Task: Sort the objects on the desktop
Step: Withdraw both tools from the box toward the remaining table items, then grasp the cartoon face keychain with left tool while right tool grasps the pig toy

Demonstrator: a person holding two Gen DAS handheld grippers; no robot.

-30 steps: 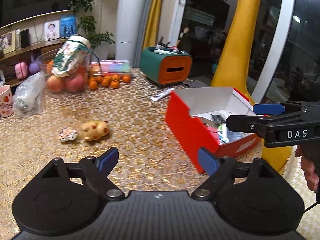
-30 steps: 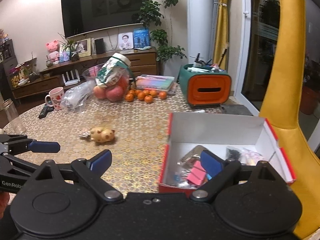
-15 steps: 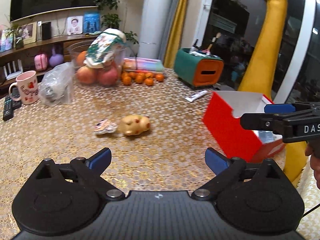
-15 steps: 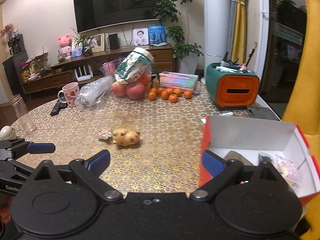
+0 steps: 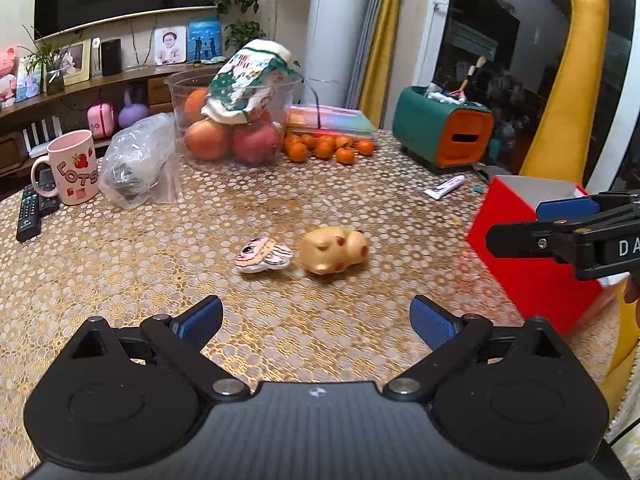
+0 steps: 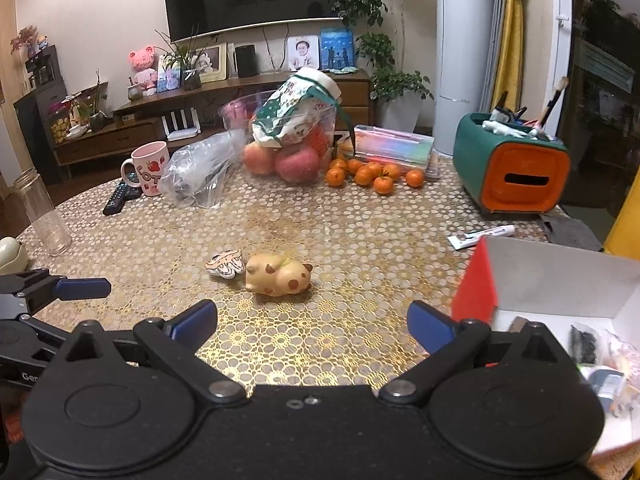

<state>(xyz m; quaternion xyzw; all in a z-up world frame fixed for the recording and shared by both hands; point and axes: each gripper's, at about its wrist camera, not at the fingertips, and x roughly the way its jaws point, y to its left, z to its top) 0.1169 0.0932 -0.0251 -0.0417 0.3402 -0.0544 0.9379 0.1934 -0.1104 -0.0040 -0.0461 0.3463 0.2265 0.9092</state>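
Tan and rubbery-looking, the small spotted pig toy (image 5: 335, 249) is lying mid-table beside a flat cartoon-face charm (image 5: 263, 254), and I am holding both my left tongs (image 5: 316, 317) and right tongs (image 6: 312, 322) spread wide and empty, judging it light, squashy, best pinched across its plump flanks.

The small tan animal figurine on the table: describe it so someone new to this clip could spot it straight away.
Start at the red box at the right edge of the gold-patterned table and look left to the open middle. Two small items lie there, close together. The tan animal figurine is the plump, rounded one with brown spots; its neighbour, a flat striped white trinket, lies to its left.
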